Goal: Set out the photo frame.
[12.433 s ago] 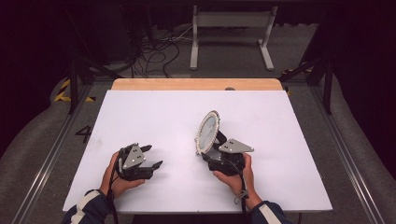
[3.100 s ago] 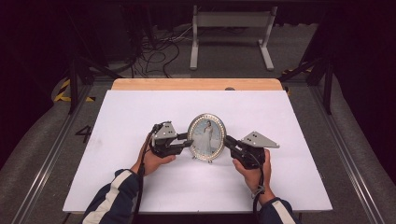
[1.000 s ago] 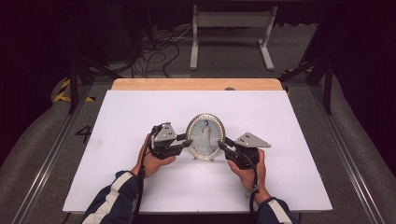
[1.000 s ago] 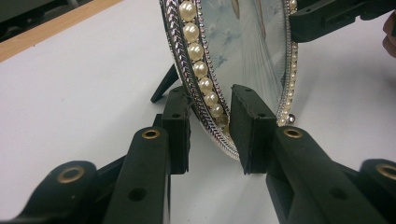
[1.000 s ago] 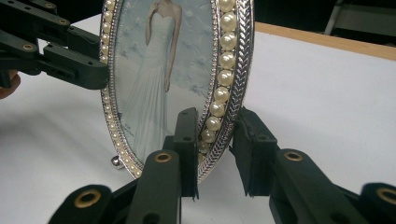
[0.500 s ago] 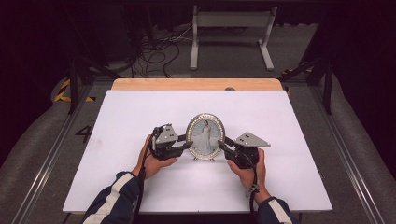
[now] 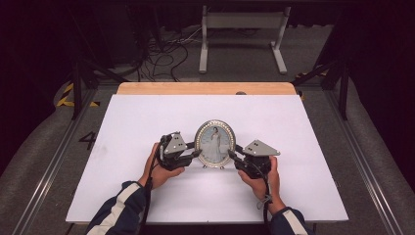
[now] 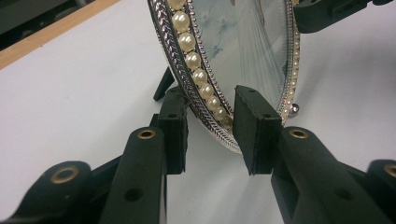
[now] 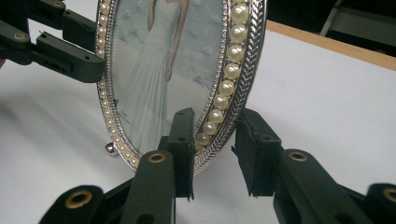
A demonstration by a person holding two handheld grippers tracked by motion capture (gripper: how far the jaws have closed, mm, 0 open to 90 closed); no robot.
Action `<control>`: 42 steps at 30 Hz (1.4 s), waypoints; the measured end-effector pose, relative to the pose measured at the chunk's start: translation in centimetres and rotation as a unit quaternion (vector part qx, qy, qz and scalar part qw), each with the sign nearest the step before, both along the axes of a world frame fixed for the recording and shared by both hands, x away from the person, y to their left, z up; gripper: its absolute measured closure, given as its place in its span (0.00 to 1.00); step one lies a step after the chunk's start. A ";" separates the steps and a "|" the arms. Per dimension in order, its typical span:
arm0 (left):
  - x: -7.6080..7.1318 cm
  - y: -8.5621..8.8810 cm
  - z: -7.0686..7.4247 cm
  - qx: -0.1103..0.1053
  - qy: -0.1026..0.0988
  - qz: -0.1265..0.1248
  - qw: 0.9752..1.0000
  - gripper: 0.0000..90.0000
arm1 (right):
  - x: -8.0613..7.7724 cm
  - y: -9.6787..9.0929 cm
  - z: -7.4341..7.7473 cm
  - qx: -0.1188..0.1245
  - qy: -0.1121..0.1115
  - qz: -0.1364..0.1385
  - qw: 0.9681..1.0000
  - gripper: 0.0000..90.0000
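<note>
An oval silver picture frame [image 7: 214, 144] edged with pearls stands upright at the middle of the white table [image 7: 147, 122], its photo facing the person. My left gripper [image 7: 196, 153] is at its left edge, and in the left gripper view the rim [image 8: 210, 107] passes between the jaws [image 8: 210, 126] with a sliver of room. My right gripper [image 7: 230, 154] is at the right edge. Its jaws [image 9: 215, 144] have just been opening, and the rim [image 9: 219, 112] sits loosely between the pads. A black strut [image 8: 163, 84] props the frame from behind.
A wooden strip [image 7: 205, 88] runs along the table's far edge. Beyond it on the floor are a metal stand [image 7: 242, 22] and loose cables [image 7: 166, 49]. White tabletop stretches out to both sides of the frame.
Long before, the right gripper alone held the frame tilted while the left rested apart. Over the last second the frame and both hands stay put; the jaws look slightly wider.
</note>
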State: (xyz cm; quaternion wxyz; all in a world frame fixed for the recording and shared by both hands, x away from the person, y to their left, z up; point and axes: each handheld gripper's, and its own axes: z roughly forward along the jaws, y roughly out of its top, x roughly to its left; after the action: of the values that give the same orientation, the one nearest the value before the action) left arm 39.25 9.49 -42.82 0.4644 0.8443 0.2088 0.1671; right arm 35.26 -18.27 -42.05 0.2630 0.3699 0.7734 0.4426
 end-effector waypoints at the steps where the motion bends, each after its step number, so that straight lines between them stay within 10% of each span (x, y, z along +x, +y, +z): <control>1: 0.0 0.0 0.0 0.000 0.000 0.000 1.000 0.73 | 0.0 0.0 0.0 0.000 0.000 0.000 1.000 0.76; 42: -0.9 0.5 0.5 0.016 -0.013 -0.015 1.000 0.68 | 0.0 0.2 0.4 -0.049 -0.005 0.030 0.998 0.65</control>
State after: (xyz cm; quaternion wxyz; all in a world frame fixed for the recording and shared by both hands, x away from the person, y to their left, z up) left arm 38.34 10.03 -42.33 0.4559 0.8523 0.1879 0.1743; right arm 35.24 -18.08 -41.64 0.2707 0.3311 0.8036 0.4139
